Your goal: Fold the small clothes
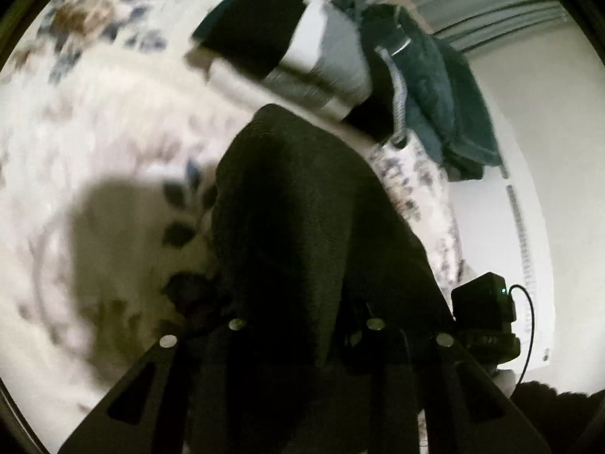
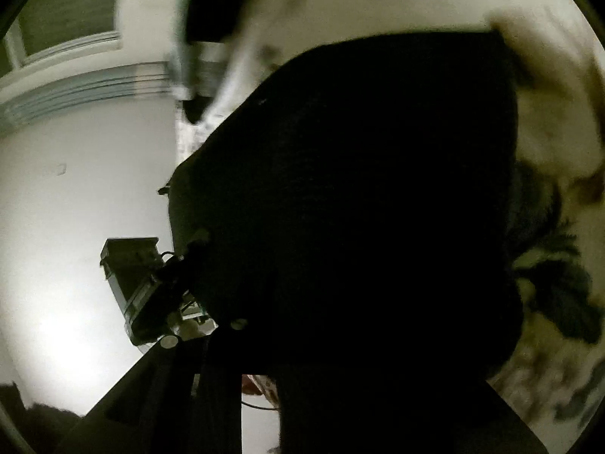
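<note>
Home bedroom, by the look of it. Work surface = bed w/ pale floral-print bedspread [image 1: 94, 121], dark blue/brown flower motifs, soft & rumpled. Folded clothes stacked on it: black + white/grey stack [image 1: 287, 56]; dark teal fleecy garment [image 1: 438, 87] heaped just beside, at bed edge. Plain white wall [image 1: 537, 143] behind, w/ ribbed white trim [image 2: 87, 92] running along it; window w/ white frame [image 2: 64, 19] above trim. Dim indoor light, one bright patch on wall. No lab/shop fittings — domestic throughout.
</note>
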The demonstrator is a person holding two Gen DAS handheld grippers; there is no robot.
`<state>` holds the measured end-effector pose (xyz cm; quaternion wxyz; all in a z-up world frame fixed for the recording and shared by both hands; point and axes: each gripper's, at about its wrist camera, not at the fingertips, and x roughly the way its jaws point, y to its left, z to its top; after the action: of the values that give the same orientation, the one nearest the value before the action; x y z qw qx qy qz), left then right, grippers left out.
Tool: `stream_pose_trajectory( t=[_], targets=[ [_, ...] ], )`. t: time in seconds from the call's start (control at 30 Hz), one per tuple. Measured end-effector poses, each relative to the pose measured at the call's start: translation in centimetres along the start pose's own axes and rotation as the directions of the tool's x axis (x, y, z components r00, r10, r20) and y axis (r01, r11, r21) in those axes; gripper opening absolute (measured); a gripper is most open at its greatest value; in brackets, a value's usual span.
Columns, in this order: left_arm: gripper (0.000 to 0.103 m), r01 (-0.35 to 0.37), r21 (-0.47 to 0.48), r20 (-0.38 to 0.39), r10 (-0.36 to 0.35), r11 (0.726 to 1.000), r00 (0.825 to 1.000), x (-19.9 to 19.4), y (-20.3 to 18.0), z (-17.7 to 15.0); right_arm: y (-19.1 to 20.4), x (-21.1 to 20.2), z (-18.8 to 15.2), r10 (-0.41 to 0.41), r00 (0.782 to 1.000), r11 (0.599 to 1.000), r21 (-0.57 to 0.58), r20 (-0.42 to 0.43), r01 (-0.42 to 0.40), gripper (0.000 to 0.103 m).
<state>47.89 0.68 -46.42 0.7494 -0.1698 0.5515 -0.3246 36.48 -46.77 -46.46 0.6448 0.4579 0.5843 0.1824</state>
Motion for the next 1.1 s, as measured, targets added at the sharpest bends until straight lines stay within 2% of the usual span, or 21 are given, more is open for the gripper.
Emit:
stream_pose_trajectory(
  t=[0.13,0.23,0.3,0.33,0.4,0.43,0.57,0.67,0.73,0.8,0.83,0.87,0.9,0.93,0.97,1.0,1.03,1.07,1.1],
  targets=[
    [0.022,0.005,0.058,0.039,-0.008,0.998,0.999,-2.9,-3.1,4.0,5.4,-1.3,0.8,0.037,0.998,0.998,-0.053,0.059,-0.034,0.022],
    [0.022,-0.005,0.09,0.077,-0.002,0.996,0.997,-4.4,-5.4,8.2,9.5,-2.1,3.3,0.043,0.996,0.995,-0.096,0.082,-0.035,0.022],
    [0.022,-0.007,0.093,0.096,-0.002,0.996,0.995,-4.7,-6.1,11.2,12.8,-2.2,6.4,0.035,0.995,0.992,-0.128,0.091,-0.023,0.022],
    [0.022,-0.012,0.091,0.107,0.002,0.996,0.994,-4.4,-6.5,13.1,13.1,-3.4,8.1,0.031,0.995,0.991,-0.135,0.094,-0.018,0.022],
    [0.023,-0.019,0.087,0.123,0.008,0.996,0.992,-3.8,-6.7,17.0,14.7,-3.5,11.0,0.018,0.995,0.989,-0.151,0.098,-0.003,0.022],
    [0.023,-0.022,0.079,0.128,0.012,0.997,0.992,-3.5,-6.7,18.6,16.2,-3.1,13.6,0.008,0.995,0.987,-0.16,0.101,0.009,0.022],
    [0.023,-0.031,0.053,0.138,0.023,0.998,0.99,-0.6,-5.4,25.5,17.5,-2.5,21.4,-0.017,0.995,0.985,-0.167,0.095,0.033,0.022],
    [0.025,-0.074,0.052,0.124,0.067,0.996,0.99,1.7,-3.9,28.9,18.9,-0.2,26.1,-0.059,0.994,0.981,-0.181,0.088,0.075,0.022],
    [0.028,-0.162,0.063,0.099,0.155,0.985,0.983,4.0,-3.0,31.0,18.6,1.0,29.2,-0.087,0.993,0.979,-0.177,0.079,0.1,0.022],
    [0.03,-0.219,0.064,0.054,0.216,0.974,0.975,5.8,-1.7,32.3,18.1,2.6,31.9,-0.112,0.993,0.98,-0.16,0.046,0.118,0.023],
    [0.032,-0.234,0.047,0.027,0.232,0.971,0.972,6.6,-1.0,32.8,17.7,3.5,33.1,-0.137,0.99,0.978,-0.154,0.03,0.14,0.025],
    [0.04,-0.243,0.034,0.016,0.242,0.97,0.97,6.9,-0.5,33.0,17.6,3.7,33.6,-0.151,0.988,0.977,-0.149,0.022,0.152,0.026],
    [0.041,-0.26,0.02,0.011,0.26,0.965,0.966,7.0,-0.1,33.2,17.4,3.9,34.1,-0.172,0.985,0.975,-0.14,0.011,0.171,0.029],
    [0.041,-0.255,0.009,0.019,0.255,0.967,0.967,6.7,0.0,33.2,17.3,3.6,34.2,-0.184,0.983,0.974,-0.136,0.011,0.183,0.031],
    [0.047,-0.254,0.004,0.038,0.254,0.967,0.966,6.3,0.0,33.0,17.4,3.1,34.1,-0.205,0.979,0.968,-0.146,0.025,0.206,0.033],
    [0.05,-0.263,0.003,0.046,0.263,0.965,0.964,6.0,-0.1,32.8,17.8,2.9,34.1,-0.237,0.971,0.957,-0.159,0.041,0.241,0.043],
    [0.06,-0.287,0.007,0.067,0.286,0.958,0.956,5.5,-0.3,32.5,17.5,1.8,33.5,-0.269,0.962,0.947,-0.167,0.054,0.275,0.054],
    [0.078,-0.313,0.007,0.088,0.311,0.95,0.946,5.0,-0.4,32.4,17.1,0.5,32.6,-0.327,0.942,0.925,-0.18,0.076,0.336,0.057],
    [0.089,-0.346,0.012,0.117,0.343,0.938,0.932,4.2,-0.9,31.9,17.3,-0.2,31.8,-0.407,0.906,0.887,-0.189,0.116,0.422,0.06]
  ],
)
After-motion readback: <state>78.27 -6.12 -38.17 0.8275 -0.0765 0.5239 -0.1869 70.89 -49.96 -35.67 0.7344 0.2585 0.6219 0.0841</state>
